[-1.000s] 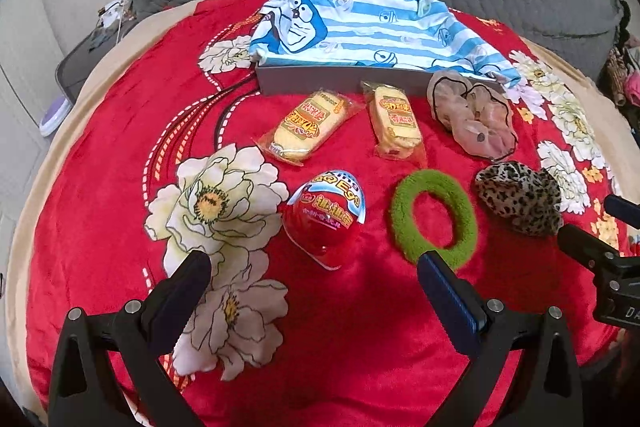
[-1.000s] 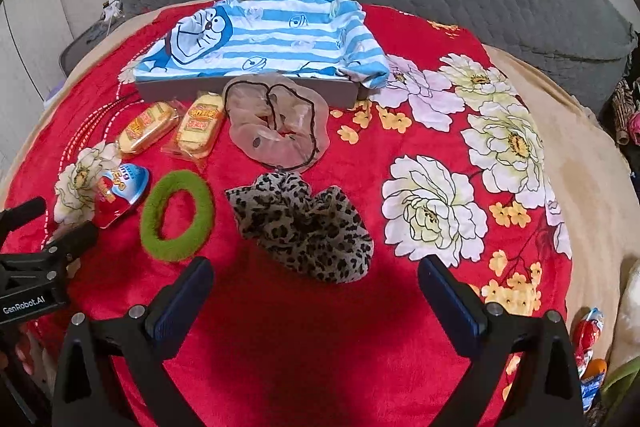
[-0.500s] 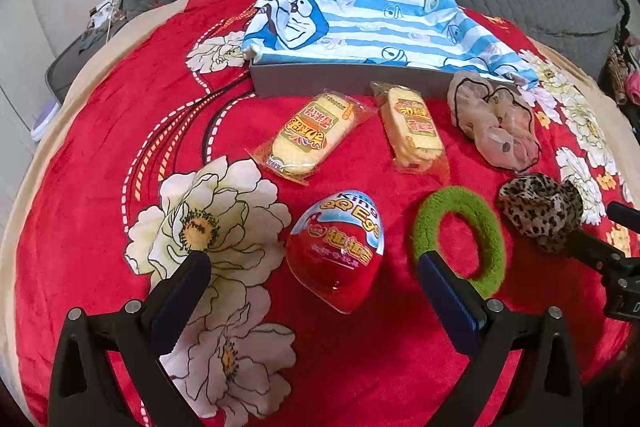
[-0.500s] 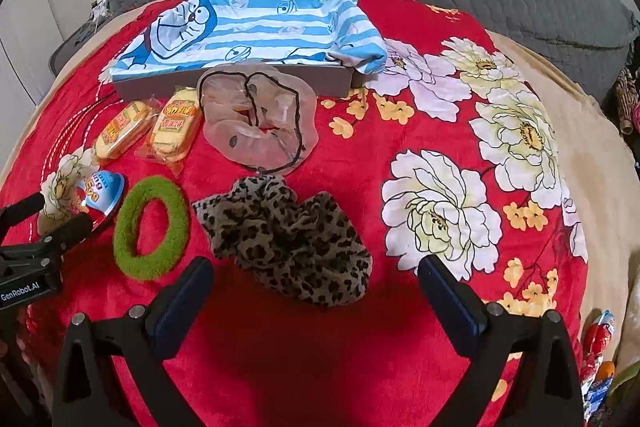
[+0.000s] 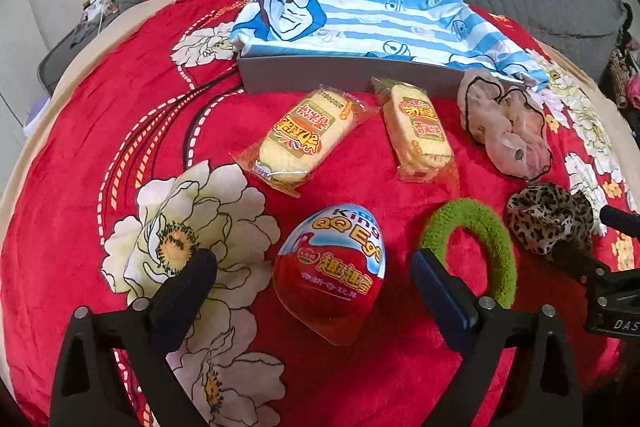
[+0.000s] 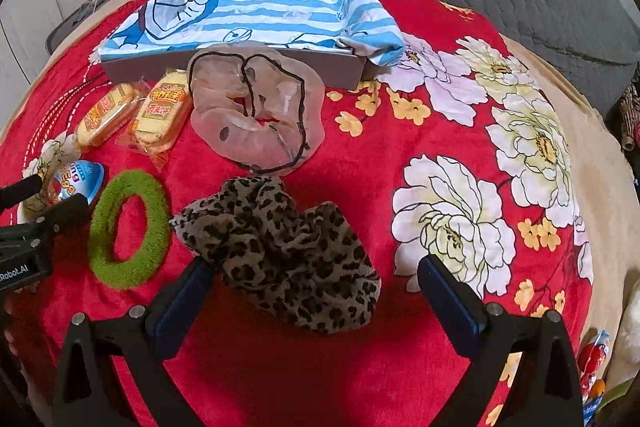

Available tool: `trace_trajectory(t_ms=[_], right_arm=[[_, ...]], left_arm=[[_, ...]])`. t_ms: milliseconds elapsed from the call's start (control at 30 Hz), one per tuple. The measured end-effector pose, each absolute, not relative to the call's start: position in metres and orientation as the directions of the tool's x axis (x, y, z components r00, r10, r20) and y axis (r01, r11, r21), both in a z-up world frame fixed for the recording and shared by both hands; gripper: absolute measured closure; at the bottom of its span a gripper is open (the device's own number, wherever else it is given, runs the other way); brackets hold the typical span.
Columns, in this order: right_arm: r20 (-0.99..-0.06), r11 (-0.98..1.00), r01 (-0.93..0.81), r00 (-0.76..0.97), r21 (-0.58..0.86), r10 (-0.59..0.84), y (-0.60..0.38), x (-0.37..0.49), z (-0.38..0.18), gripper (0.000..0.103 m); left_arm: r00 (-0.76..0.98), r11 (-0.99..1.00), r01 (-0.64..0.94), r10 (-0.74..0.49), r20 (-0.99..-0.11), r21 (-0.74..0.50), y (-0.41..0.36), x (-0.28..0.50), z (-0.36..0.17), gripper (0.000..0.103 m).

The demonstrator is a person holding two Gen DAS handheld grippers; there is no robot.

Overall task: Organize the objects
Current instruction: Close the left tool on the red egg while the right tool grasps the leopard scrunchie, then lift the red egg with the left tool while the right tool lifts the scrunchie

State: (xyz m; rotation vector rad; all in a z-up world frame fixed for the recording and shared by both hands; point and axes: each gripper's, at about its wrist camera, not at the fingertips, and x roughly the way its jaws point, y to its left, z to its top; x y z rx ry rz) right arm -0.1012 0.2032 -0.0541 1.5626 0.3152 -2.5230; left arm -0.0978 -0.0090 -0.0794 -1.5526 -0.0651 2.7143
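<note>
So both sides look set up for a pick at once, and going left to right: the left hand-held gripper (image 5: 314, 271) is spread wide with nothing in it, and the red QQ Egg (image 5: 330, 273) sits right between its fingers on the red floral blanket (image 5: 120, 131). My guess is the egg is the target, so the trick is to come straight down, keep it centred, and close on the fat middle of the shell, because that glossy wrapper looks slippery and a pinch near the pointy end could squirt it out. Its right finger is just beside the green ring scrunchie (image 5: 470, 247), so watch you don't snag that. Behind them are two wrapped snack cakes (image 5: 306, 141) and the grey box (image 5: 348, 77) with the blue striped Doraemon cloth (image 5: 360, 15) draped over it, probably where stuff ends up. The right hand-held gripper (image 6: 316, 275) is also wide open and empty, straddling the leopard scrunchie (image 6: 280, 251), with the sheer beige scrunchie (image 6: 256, 115) beyond it; grab the bunched middle, since loose fabric slips. Compared with a second ago, both have pushed in closer and lower, so the egg and leopard scrunchie look much bigger; nothing on the bed has moved.
</note>
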Motion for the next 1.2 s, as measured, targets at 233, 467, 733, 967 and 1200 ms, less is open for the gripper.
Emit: trace_trajectory(t_ms=[233,467,733,967,1200], right_arm=[[-0.899,-0.964,0.251,-0.437,-0.089,-0.031,0.2,-0.107,-0.058,0.001],[-0.906,-0.967,0.252,-0.418,-0.045,-0.066,0.202,-0.111,-0.061,0.019],[-0.909,-0.964,0.267,-0.406,-0.018,-0.095,0.199,-0.112,-0.061,0.041],[-0.914,-0.962,0.273,-0.385,0.02,-0.128,0.2,-0.115,-0.065,0.068],[-0.904,-0.958,0.282,-0.393,0.056,-0.168,0.203,-0.113,-0.058,0.081]], left_arm=[[-0.499,-0.998,0.044,0.015,-0.866,-0.043,-0.016,-0.1,-0.083,0.005],[-0.499,-0.998,0.014,0.051,-0.865,-0.067,-0.014,-0.101,-0.084,0.018],[-0.49,-0.996,-0.011,0.085,-0.868,-0.091,-0.013,-0.101,-0.083,0.037],[-0.488,-0.994,-0.051,0.108,-0.866,-0.095,-0.006,-0.099,-0.082,0.047],[-0.489,-0.993,-0.052,0.117,-0.864,-0.105,-0.007,-0.098,-0.082,0.047]])
